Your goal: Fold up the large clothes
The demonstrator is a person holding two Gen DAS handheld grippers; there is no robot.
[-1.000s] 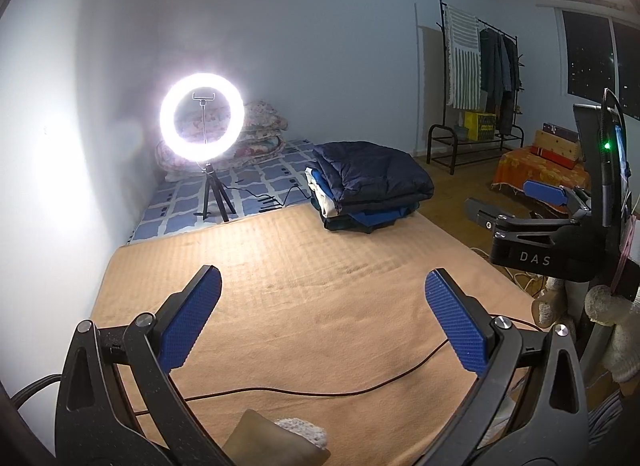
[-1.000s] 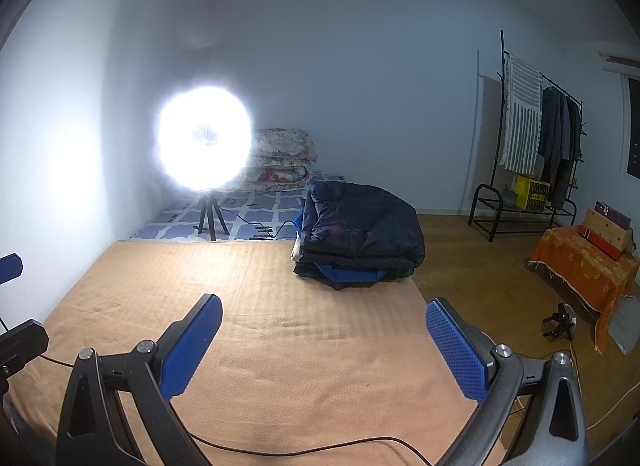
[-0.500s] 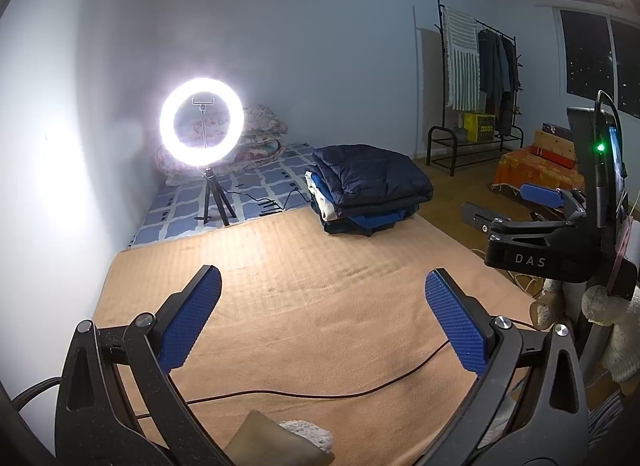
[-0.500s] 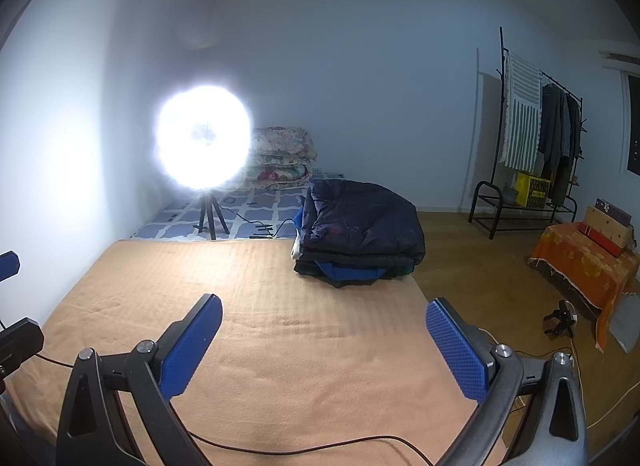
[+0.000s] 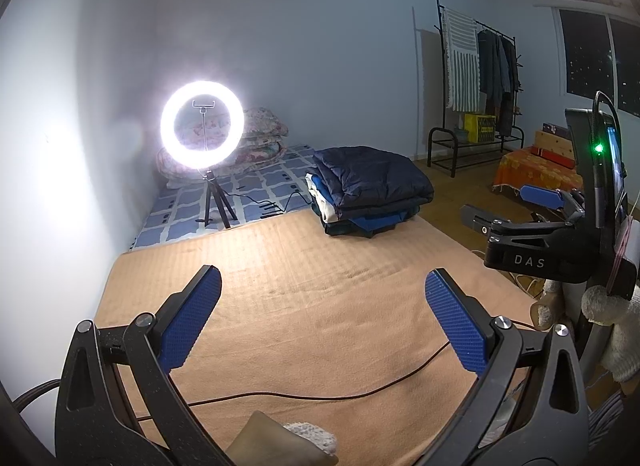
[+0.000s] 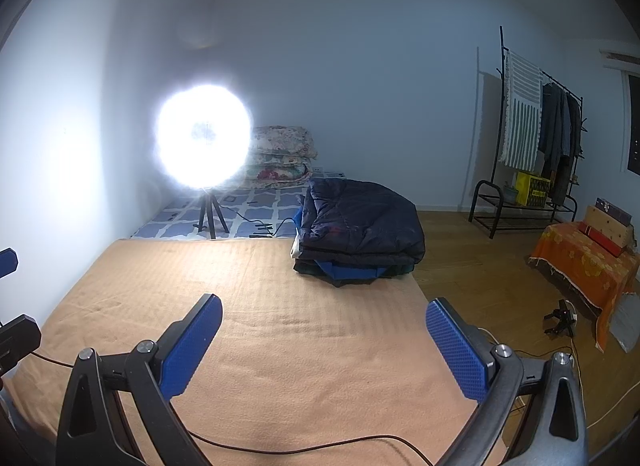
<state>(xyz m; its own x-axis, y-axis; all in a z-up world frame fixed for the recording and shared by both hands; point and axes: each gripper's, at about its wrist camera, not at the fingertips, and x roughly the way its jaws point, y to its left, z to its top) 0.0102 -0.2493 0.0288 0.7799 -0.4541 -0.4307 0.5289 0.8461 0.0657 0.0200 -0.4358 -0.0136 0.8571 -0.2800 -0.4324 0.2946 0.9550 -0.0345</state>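
Bedding dominates the room: a tan blanket (image 5: 320,306) covers the mattress, its far end meeting a blue-and-white patterned sheet (image 5: 256,193). At the blanket's far right corner sits a stack of folded clothes (image 5: 370,189), topped by a dark navy quilted jacket (image 6: 360,221), with blue and pale garments beneath; no unfolded garment lies on the blanket. The stack lies well ahead of both claws and to the right of centre, its long axis running roughly across the bed, folded edges facing the cameras. By these views the right claw (image 6: 324,346) looks somewhat nearer it than the left claw (image 5: 322,318). Both claws hover above the near end of the blanket, spread wide and holding nothing. A clothes rack (image 6: 532,161) stands by the far wall, right. A lit ring light (image 5: 202,129) on a tripod stands on the sheet. A thin dark cable (image 5: 320,390) crosses the blanket's near edge.
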